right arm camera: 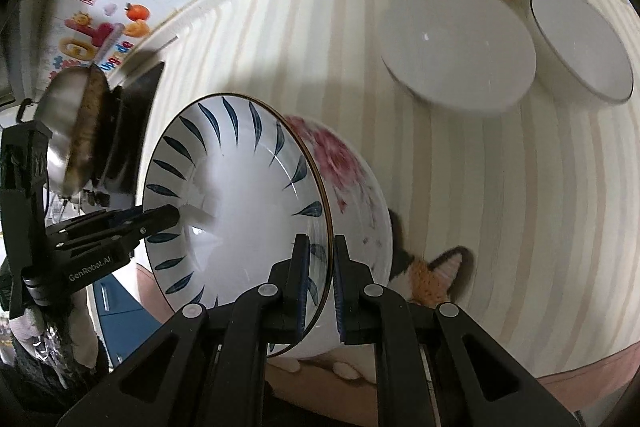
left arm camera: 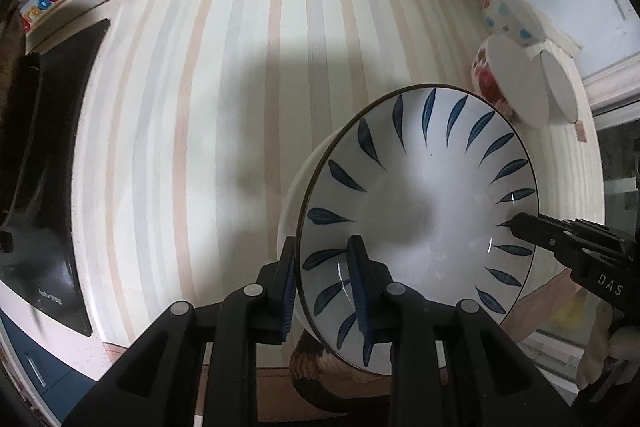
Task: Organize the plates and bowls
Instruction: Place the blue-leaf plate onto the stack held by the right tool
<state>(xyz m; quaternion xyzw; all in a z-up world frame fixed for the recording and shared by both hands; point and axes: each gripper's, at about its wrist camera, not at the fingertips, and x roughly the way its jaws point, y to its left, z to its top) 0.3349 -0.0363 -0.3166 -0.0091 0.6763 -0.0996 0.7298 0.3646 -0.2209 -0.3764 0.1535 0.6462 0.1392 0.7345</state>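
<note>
Above the striped tablecloth (left arm camera: pixel 192 115), near three white bowls (right arm camera: pixel 460 55), left gripper (left arm camera: pixel 326 279) and right gripper (right arm camera: pixel 320 283) pinch opposite rims of the white, blue-leaf-patterned ceramic bowl (left arm camera: pixel 420 211), apparently to carry it steadily.

Looking like a home kitchen. Showing bowls (right arm camera: pixel 458 45) sitting on a striped tabletop (left arm camera: pixel 192 131), beside a black cooktop (left arm camera: pixel 60 187) carrying a steel pot (right arm camera: pixel 66 123).

"GenRobot.AI" on left gripper (right arm camera: pixel 160 217) (white print)
</note>
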